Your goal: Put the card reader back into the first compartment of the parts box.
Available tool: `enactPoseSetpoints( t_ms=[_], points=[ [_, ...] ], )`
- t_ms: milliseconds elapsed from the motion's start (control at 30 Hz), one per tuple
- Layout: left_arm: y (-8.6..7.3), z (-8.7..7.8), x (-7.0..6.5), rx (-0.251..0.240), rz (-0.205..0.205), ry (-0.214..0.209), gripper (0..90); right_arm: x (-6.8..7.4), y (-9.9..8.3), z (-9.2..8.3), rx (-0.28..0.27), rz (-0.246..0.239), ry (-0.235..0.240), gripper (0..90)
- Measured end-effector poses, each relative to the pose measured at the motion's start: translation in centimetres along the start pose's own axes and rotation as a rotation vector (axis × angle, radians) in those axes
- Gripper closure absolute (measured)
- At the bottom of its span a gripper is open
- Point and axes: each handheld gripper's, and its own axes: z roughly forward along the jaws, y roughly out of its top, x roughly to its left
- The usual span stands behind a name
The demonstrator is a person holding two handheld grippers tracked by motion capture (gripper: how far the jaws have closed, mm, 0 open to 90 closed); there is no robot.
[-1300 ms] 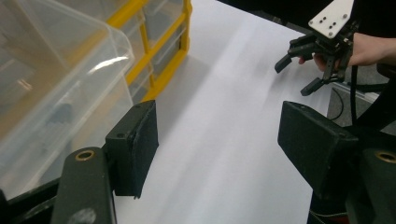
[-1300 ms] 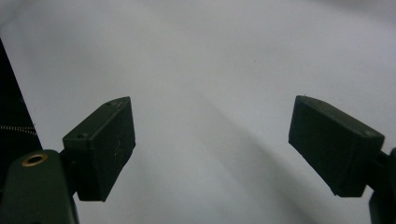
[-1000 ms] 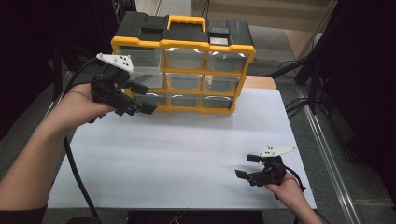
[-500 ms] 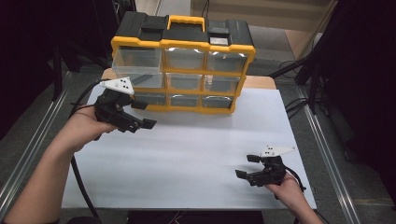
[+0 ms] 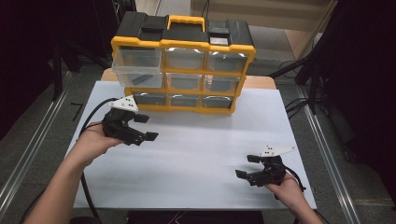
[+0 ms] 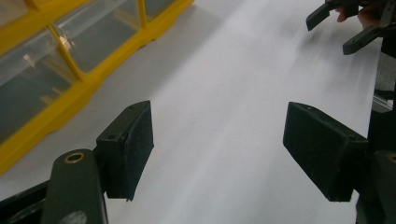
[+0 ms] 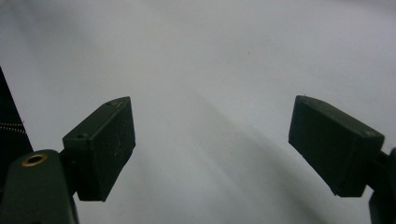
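Yellow organizer [image 5: 183,72] (no legible labels), left claw [image 5: 145,127] spread.

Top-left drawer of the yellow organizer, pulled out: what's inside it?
Through the clear drawer wall one dark oblong item lies on the bottom. What it is cannot be told; glare hides the neighbouring drawers' contents.

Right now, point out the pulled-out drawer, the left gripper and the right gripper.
pulled-out drawer [image 5: 138,67], high view, on its clear front wall.
left gripper [image 5: 146,127], high view, midway between its open fingertips.
right gripper [image 5: 246,166], high view, midway between its open fingertips.
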Motion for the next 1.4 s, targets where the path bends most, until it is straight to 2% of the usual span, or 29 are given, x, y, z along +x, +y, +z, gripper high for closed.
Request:
enactPoseSetpoints(
  t_ms=[300, 433, 567, 767, 967, 1200, 1400],
  points=[
    [-1.2, 2.1, -0.3, 0.009, -0.007, -0.004, 26.1, 0.0, 0.0, 0.0, 0.002, 0.003, -0.001, 13.0],
    [-2.0, 2.9, -0.1, 0.01, -0.035, -0.016, 26.1, 0.0, 0.0, 0.0, 0.002, 0.002, -0.001, 13.0],
    [-2.8, 3.8, -0.3, 0.004, -0.036, 0.008, 26.1, 0.0, 0.0, 0.0, 0.004, 0.004, 0.001, 13.0],
    [-3.7, 4.8, -0.7, -0.031, -0.051, 0.025, 26.1, -0.1, 0.0, 0.0, 0.0, 0.011, 0.002, 13.0],
    [-4.8, 5.9, -1.1, -0.057, -0.087, 0.044, 26.0, -0.2, 0.0, 0.0, 0.0, 0.019, 0.008, 13.0],
    [-5.9, 6.5, -1.8, -0.049, -0.091, 0.042, 25.8, -0.1, 0.0, 0.1, 0.003, 0.016, 0.007, 13.0],
    [-6.8, 6.4, -2.1, -0.051, -0.104, 0.037, 25.8, -0.1, 0.0, 0.1, 0.006, 0.02, 0.015, 13.0]
  ],
)
